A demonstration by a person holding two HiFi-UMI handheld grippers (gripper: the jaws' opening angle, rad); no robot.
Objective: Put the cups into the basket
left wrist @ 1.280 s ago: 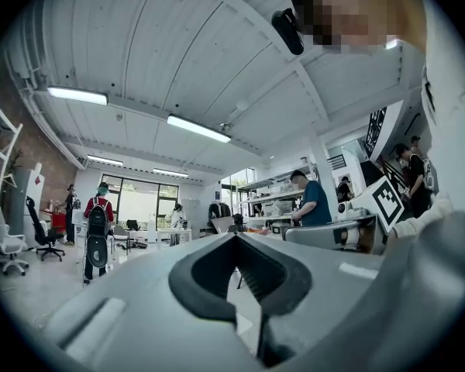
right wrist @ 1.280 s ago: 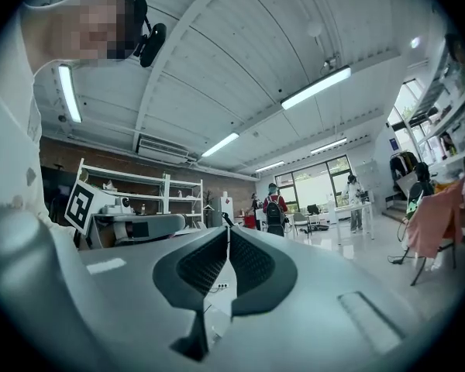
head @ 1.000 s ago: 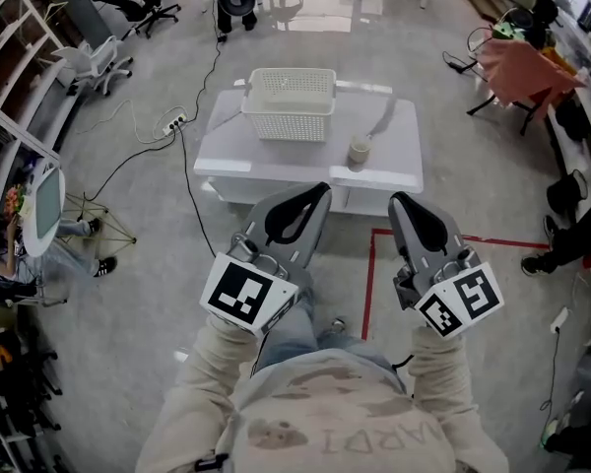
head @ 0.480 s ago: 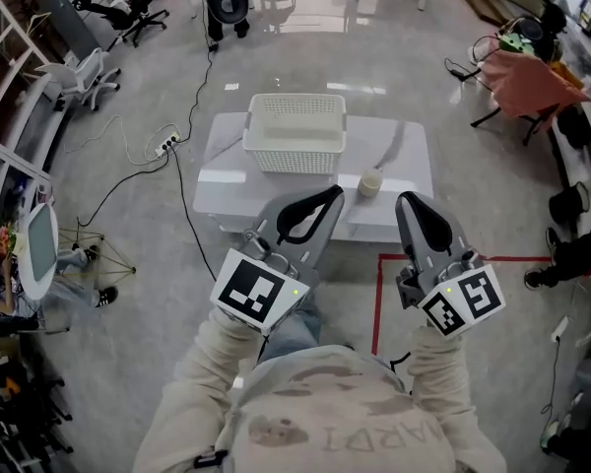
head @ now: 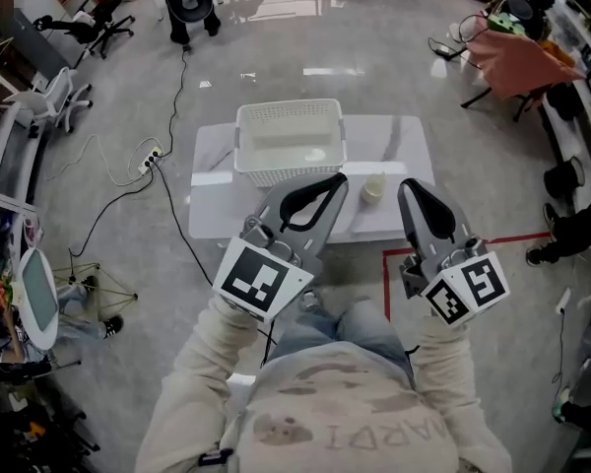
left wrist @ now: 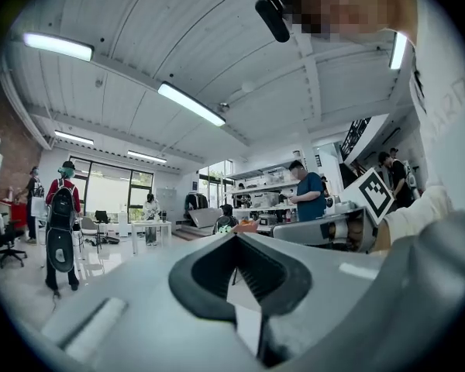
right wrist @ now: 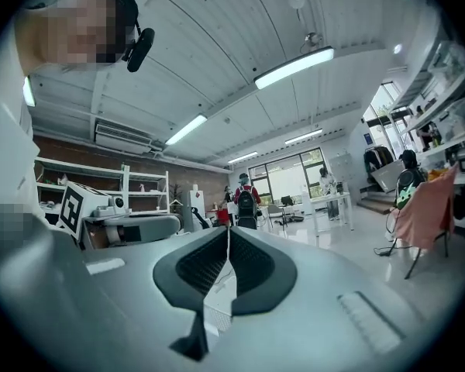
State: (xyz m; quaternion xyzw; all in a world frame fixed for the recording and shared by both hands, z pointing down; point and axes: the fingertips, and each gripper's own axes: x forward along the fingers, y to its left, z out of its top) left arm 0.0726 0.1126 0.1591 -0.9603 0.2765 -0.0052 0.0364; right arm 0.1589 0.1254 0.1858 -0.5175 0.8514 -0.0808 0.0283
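Head view: approach step, I judge. My left gripper [head: 338, 178] and right gripper [head: 410, 185] are empty, jaws pressed together; next, open around the cup [head: 373, 187].

My left claw [head: 327, 179] and right claw [head: 410, 185] point forward side by side, jaws seemingly closed, both empty.

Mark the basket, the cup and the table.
basket [head: 259, 173]: head view, front wall.
cup [head: 373, 189]: head view, middle of the cup.
table [head: 394, 146]: head view, bare top beside the basket.
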